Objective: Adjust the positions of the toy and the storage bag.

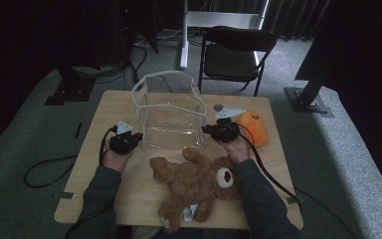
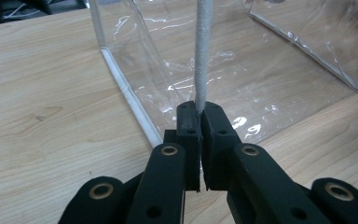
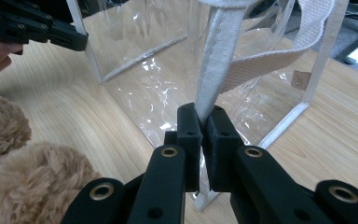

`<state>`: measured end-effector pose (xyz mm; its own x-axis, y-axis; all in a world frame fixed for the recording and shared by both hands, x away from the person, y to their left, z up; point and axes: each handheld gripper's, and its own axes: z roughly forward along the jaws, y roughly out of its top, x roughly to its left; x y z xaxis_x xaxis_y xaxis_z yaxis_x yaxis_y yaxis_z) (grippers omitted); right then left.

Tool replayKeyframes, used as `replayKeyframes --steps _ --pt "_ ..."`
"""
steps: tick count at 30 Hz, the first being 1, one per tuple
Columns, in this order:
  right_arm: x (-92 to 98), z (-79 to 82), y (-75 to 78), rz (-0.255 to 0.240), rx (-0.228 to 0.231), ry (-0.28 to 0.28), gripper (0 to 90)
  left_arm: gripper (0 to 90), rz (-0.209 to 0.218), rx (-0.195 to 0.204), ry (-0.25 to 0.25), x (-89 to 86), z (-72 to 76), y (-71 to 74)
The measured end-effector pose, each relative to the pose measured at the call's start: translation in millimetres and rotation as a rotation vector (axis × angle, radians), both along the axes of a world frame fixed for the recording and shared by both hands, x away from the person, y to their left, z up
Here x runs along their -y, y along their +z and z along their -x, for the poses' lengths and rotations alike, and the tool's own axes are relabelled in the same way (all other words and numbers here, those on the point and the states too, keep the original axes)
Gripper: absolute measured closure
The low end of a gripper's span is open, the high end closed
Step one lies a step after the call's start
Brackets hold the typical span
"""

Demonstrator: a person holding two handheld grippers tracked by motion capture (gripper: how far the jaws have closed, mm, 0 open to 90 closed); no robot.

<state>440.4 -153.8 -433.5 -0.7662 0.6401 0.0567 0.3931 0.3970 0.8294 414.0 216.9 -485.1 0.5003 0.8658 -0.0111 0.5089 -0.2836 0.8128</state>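
Both tongs are clamped tight: left tongs (image 1: 138, 135) point toward the right tongs (image 1: 205, 129), which point back, forearms trailing behind them.

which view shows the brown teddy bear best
The high view: the whole teddy bear lies on the table in front of the clear bag, between the person's forearms. The right gripper view catches just a patch of its fur at lower left.

Clear bag (image 1: 171, 119) with white trim, brown teddy bear (image 1: 195, 185), orange plush (image 1: 254, 128), black jaws.
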Motion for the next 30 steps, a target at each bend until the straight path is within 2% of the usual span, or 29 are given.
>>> replayKeyframes --steps 4,9,13,22,30 --pt "2.7 2.9 1.7 0.025 0.011 -0.005 85.3 87.3 0.002 -0.005 -0.013 3.7 -0.3 0.3" --pt "12.9 5.8 0.4 0.009 0.003 -0.015 85.4 87.3 0.004 -0.010 -0.041 8.8 -0.2 0.5" --pt "18.8 10.3 1.2 0.021 0.008 -0.027 85.4 87.3 -0.004 -0.008 -0.064 15.7 -0.1 0.8" --pt "37.2 24.5 1.3 0.030 0.019 -0.048 85.4 87.3 0.000 -0.006 -0.128 29.2 5.3 0.3" --pt "53.0 43.3 0.7 0.030 0.026 -0.063 85.3 86.5 -0.014 -0.008 -0.193 39.7 10.7 1.6"
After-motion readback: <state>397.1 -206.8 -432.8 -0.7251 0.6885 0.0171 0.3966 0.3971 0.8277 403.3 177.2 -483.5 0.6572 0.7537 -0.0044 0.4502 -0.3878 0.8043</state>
